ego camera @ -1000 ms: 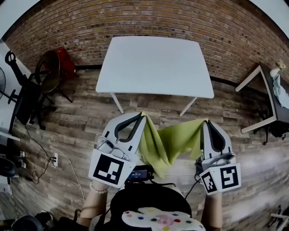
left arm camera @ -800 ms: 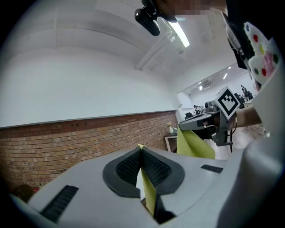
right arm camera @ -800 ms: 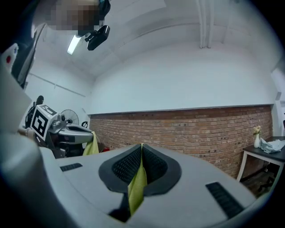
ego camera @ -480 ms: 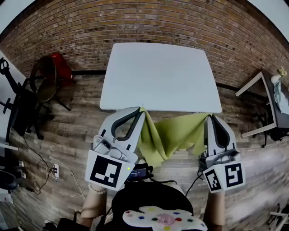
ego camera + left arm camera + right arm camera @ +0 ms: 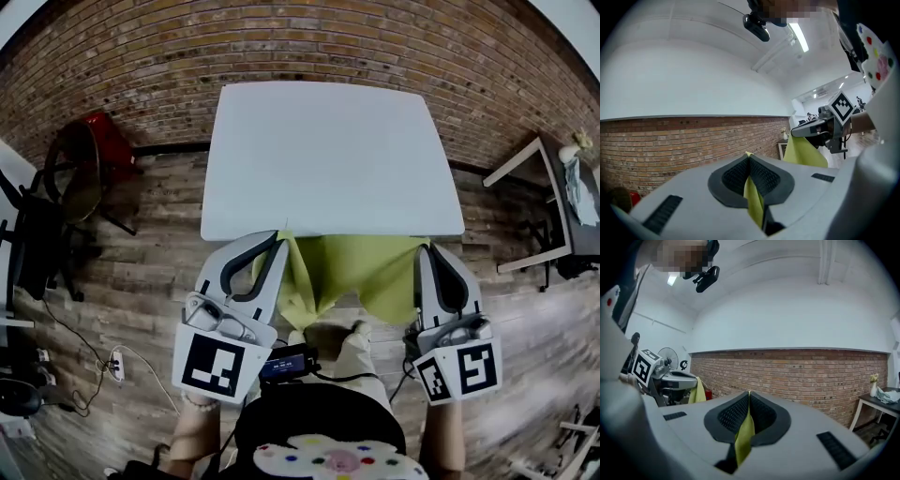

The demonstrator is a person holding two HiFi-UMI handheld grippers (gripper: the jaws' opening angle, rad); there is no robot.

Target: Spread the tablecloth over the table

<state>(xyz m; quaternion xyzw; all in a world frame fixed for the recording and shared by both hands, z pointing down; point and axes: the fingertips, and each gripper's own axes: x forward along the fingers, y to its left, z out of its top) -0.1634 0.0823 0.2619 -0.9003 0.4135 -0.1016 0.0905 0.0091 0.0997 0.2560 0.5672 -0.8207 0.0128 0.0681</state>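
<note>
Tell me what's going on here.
A person stands at a white table, holding a green tablecloth stretched between two grippers. The left gripper and the right gripper are each shut on an upper corner. The cloth hangs down in front of the table's near edge; none of it lies on the tabletop yet.

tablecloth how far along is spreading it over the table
Done: the green tablecloth is picked up, pinched in the left claw and the right claw. In hand: it hangs slack between them at the near edge of the white table. Left: none of it lies on the tabletop yet.
</note>
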